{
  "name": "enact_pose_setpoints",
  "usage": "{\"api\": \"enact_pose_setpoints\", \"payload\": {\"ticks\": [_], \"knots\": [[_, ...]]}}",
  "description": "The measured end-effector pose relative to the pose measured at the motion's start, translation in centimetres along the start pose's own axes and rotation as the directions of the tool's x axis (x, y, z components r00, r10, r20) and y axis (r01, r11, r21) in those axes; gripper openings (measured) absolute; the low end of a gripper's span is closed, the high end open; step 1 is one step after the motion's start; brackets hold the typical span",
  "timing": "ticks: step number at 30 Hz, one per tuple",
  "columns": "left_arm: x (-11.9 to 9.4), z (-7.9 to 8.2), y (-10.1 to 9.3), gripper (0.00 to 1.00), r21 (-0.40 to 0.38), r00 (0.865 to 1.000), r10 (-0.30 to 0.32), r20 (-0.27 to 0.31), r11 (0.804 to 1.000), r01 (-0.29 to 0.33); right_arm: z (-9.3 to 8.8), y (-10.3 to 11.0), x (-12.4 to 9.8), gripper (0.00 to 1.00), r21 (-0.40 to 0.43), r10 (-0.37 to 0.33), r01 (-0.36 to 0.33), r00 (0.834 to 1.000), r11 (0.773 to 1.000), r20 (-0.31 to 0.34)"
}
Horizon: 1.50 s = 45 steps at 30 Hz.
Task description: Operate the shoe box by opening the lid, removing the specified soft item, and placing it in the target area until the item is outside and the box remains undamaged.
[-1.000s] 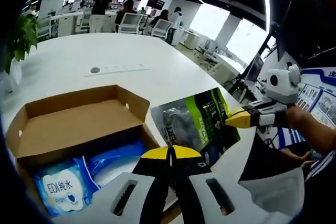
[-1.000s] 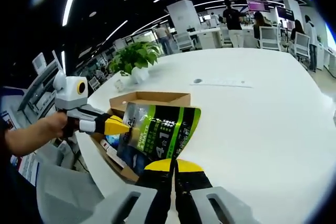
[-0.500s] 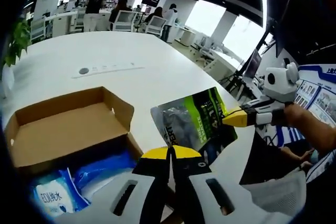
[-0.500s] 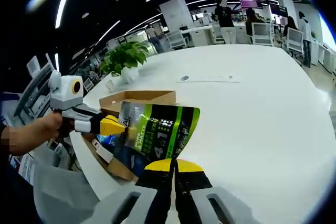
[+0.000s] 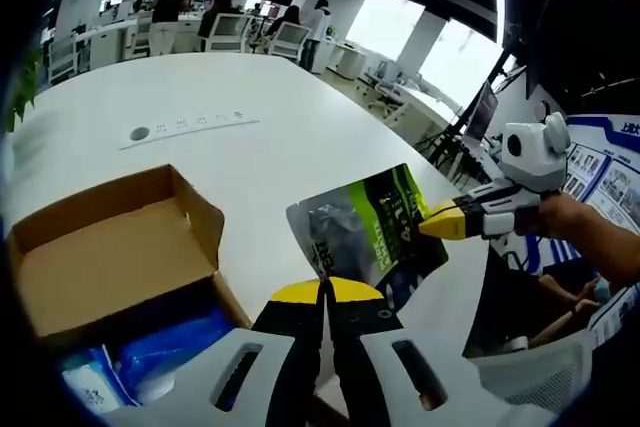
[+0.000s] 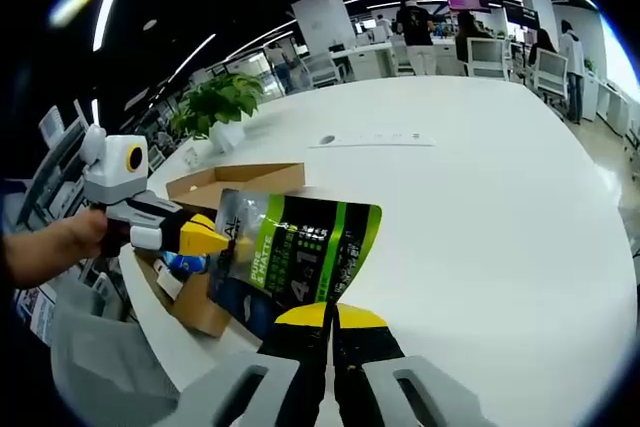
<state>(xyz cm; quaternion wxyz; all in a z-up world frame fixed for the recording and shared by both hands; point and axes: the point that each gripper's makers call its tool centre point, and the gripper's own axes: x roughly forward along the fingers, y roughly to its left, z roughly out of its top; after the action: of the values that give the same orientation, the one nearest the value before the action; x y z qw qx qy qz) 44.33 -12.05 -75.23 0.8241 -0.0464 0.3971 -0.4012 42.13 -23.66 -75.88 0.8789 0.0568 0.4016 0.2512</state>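
Observation:
A green, black and grey pouch (image 5: 365, 232) hangs over the white table (image 5: 260, 97), held from two sides. My left gripper (image 5: 325, 287) is shut on its near edge. My right gripper (image 5: 432, 226) comes in from the right, shut on the pouch's corner. In the right gripper view the pouch (image 6: 295, 257) stands above my right gripper (image 6: 330, 309), and the left gripper (image 6: 222, 240) pinches its left edge. The open cardboard shoe box (image 5: 110, 247) lies to the left with a blue wipes pack (image 5: 170, 347) inside. The box (image 6: 235, 179) sits behind the pouch.
The round white table (image 6: 480, 197) carries a grey socket cover (image 5: 140, 133) and a potted plant (image 6: 215, 102) at its far side. Its edge runs close by on the right (image 5: 450, 277). People and office chairs (image 6: 480, 52) stand beyond the table.
Both grippers have carried the pouch a little further from the box; the box now sits lower left in the left gripper view. Both stay shut on the pouch.

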Motion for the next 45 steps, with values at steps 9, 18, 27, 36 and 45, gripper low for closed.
{"api": "enact_pose_setpoints", "payload": {"ticks": [9, 18, 27, 36, 45], "knots": [[1.8, -0.3, 0.5, 0.0, 0.049, 0.999, 0.01, -0.043, 0.999, -0.008, -0.5, -1.5, 1.1, 0.0, 0.006, -0.015, 0.015, 1.0, 1.0, -0.014], [3.3, -0.4, 1.4, 0.0, 0.107, 0.997, 0.033, -0.072, 0.994, -0.025, -0.7, -2.7, 2.6, 0.0, -0.003, -0.028, 0.028, 0.999, 1.0, -0.029], [4.5, -0.6, 2.0, 0.0, 0.142, 0.993, 0.065, -0.093, 0.989, -0.051, -0.8, -3.9, 3.8, 0.0, -0.008, -0.045, 0.045, 0.999, 0.999, -0.027], [5.2, -0.6, 2.7, 0.0, 0.276, 0.987, 0.134, -0.089, 0.955, -0.104, -1.5, -4.5, 5.1, 0.0, -0.003, -0.06, 0.06, 0.998, 0.998, -0.006], [6.1, -1.2, 2.8, 0.0, 0.402, 0.979, 0.158, -0.127, 0.911, -0.095, -1.9, -5.1, 5.6, 0.0, 0.004, -0.067, 0.067, 0.998, 0.998, -0.006]]}}
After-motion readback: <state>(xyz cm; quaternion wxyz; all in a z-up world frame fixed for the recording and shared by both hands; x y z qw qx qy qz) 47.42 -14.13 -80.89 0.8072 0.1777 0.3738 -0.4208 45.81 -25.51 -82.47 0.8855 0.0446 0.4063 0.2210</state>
